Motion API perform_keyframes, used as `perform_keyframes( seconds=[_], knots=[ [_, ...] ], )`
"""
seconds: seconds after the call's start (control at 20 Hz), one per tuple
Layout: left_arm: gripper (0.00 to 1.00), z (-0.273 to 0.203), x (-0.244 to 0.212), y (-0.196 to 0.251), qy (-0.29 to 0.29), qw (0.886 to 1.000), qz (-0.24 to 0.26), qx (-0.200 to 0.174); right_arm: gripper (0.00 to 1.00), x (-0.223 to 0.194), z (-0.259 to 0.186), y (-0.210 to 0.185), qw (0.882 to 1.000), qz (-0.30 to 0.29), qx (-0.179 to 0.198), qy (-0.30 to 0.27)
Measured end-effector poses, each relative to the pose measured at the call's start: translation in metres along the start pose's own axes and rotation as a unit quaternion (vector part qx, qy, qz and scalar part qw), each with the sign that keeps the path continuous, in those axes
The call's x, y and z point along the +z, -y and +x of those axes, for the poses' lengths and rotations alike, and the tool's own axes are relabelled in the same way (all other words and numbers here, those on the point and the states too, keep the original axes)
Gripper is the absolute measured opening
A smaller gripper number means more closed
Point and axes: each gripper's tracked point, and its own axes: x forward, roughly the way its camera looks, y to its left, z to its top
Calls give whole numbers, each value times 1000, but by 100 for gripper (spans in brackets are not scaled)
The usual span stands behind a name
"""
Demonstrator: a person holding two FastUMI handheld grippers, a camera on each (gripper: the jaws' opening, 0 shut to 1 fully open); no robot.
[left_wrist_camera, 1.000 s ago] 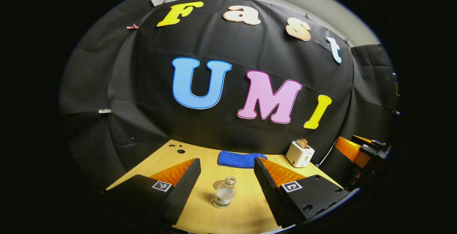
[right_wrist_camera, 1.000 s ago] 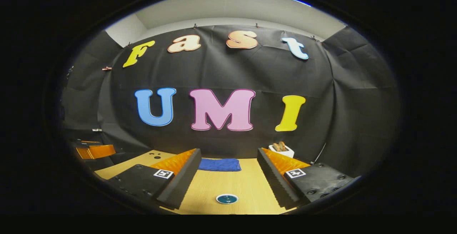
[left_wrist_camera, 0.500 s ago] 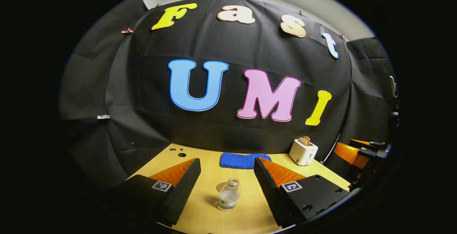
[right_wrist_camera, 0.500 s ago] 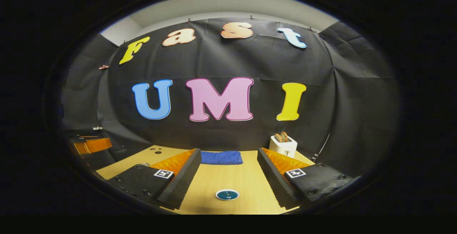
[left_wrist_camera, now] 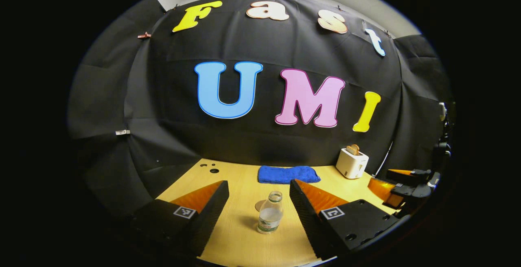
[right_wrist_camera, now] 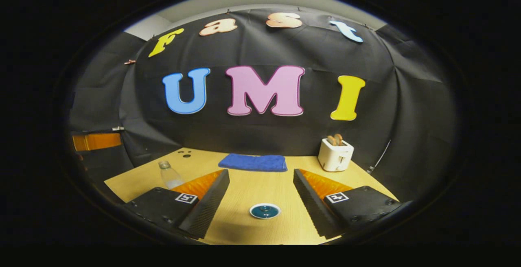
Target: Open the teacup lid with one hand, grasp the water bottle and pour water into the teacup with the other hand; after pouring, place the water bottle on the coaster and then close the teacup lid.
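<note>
**Fig. — Start of task: both grippers spread, nothing grasped yet**

L view: my left gripper [left_wrist_camera: 259,206] hangs above the table [left_wrist_camera: 244,242] w/ jaws wide apart, nothing between the pads. The bottle [left_wrist_camera: 270,217] stands upright on the table ahead, roughly centred btwn the two fingers but farther out, not touching either. It looks uncapped and partly filled. Just behind it, to its left, lies a round flat disc, the coaster [left_wrist_camera: 260,205], mostly hidden by the bottle. Far side: blue cloth [left_wrist_camera: 288,174] along the wall, toaster [left_wrist_camera: 352,163] at far right. My other gripper shows at the right edge.

R view: my right gripper [right_wrist_camera: 261,195] is likewise released, jaws apart and empty. The cup, seen from above as a round teal lid [right_wrist_camera: 265,211] w/ a small knob, sits on the table btwn the fingers, near side, apart from both. The bottle [right_wrist_camera: 169,174] shows at far left, well apart from the cup.

Progress, as I judge it: no step done. Lid is on the cup, bottle untouched on the table, coaster bare. All steps remain: lift lid w/ one hand (right seems lined up for it), grip bottle w/ the other (left seems lined up), pour, set bottle on coaster, re-lid. Whether the cup holds any water I can't tell; lid covers it.
</note>
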Motion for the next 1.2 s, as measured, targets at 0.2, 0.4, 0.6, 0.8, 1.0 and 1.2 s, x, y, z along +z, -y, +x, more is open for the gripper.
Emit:
perform_keyframes(
  seconds=[0.2,0.4,0.6,0.8,1.0,1.2],
  knots=[
    [95,5,-39,4,-30,999,2,-14,98,-38,30,4,1000,-3,-5,-18],
    [95,15,-83,0,-54,998,15,-13,98,-90,70,13,999,16,-17,-37],
    [95,29,-123,3,-77,997,-9,-15,98,-146,90,15,997,39,-26,-67],
    [96,36,-142,10,-86,996,-34,-8,97,-166,91,18,996,41,-31,-78],
    [95,35,-159,14,-95,995,-40,-9,73,-177,98,9,996,21,-17,-87],
    [96,30,-166,10,-99,994,-39,-7,74,-185,100,6,995,20,-12,-99]
  ],
)
